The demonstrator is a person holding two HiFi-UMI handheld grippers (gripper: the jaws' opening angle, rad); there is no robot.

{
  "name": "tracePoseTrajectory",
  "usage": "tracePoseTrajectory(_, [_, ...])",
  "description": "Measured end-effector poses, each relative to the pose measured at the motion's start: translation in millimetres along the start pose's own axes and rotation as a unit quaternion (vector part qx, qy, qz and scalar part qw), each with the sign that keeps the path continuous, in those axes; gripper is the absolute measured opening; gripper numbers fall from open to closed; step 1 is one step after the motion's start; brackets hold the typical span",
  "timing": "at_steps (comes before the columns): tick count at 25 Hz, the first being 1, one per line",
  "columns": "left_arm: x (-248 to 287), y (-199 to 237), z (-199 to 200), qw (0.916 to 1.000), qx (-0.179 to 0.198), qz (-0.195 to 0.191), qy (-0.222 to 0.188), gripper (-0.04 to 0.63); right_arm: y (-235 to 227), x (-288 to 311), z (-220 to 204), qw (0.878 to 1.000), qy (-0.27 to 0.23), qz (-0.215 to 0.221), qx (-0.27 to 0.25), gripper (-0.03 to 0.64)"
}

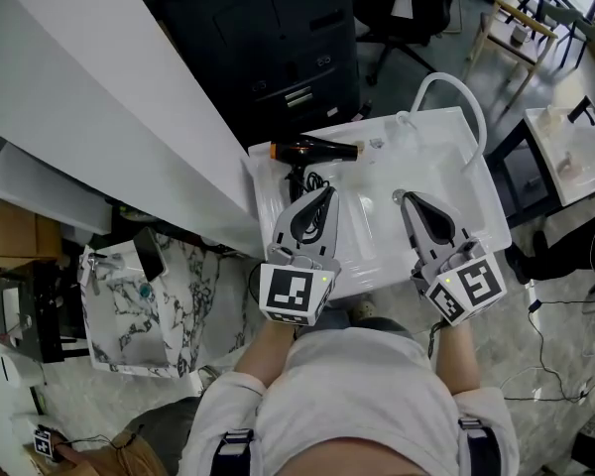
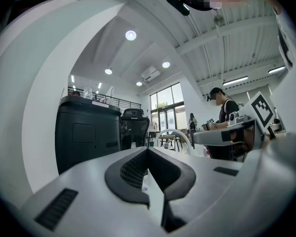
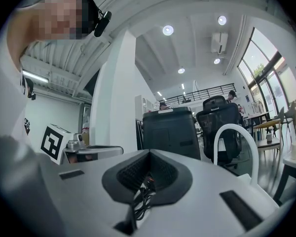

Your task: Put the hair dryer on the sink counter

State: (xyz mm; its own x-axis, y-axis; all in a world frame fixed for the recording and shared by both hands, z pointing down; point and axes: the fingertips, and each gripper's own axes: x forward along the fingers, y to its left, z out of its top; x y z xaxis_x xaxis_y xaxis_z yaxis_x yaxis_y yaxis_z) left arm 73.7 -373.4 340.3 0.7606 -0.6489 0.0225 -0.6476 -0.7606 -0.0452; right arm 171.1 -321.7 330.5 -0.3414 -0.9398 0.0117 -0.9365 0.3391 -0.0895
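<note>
A black hair dryer [image 1: 312,151] with a copper nozzle lies on the back left of the white sink counter [image 1: 268,191]. Its black cord [image 1: 313,178] is bunched just in front of it. My left gripper [image 1: 328,192] hovers level over the counter's left side, its tips close to the cord, jaws shut and empty [image 2: 148,151]. Over the right side of the basin my right gripper [image 1: 401,198] is also shut. In the right gripper view a stretch of black cord [image 3: 138,201] shows through the hollow behind the shut tips [image 3: 149,152].
A white arched faucet [image 1: 456,97] stands at the counter's back right. Behind the counter are a black cabinet [image 1: 258,48] and an office chair [image 1: 402,8]. A white partition [image 1: 99,97] runs along the left. Another white sink unit [image 1: 570,152] stands to the right.
</note>
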Motion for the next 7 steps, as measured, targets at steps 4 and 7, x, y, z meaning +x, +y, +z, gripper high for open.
tracePoseTrajectory(4, [-0.4, 6.2, 2.5, 1.0000, 0.000, 0.003, -0.005, 0.014, 2.1, 5.1, 0.2, 1.000, -0.002, 0.001, 0.003, 0.009])
tracePoseTrajectory(7, [-0.8, 11.6, 1.8, 1.0000, -0.004, 0.005, -0.006, 0.014, 4.3, 9.9, -0.8, 1.000, -0.001, 0.003, 0.003, 0.009])
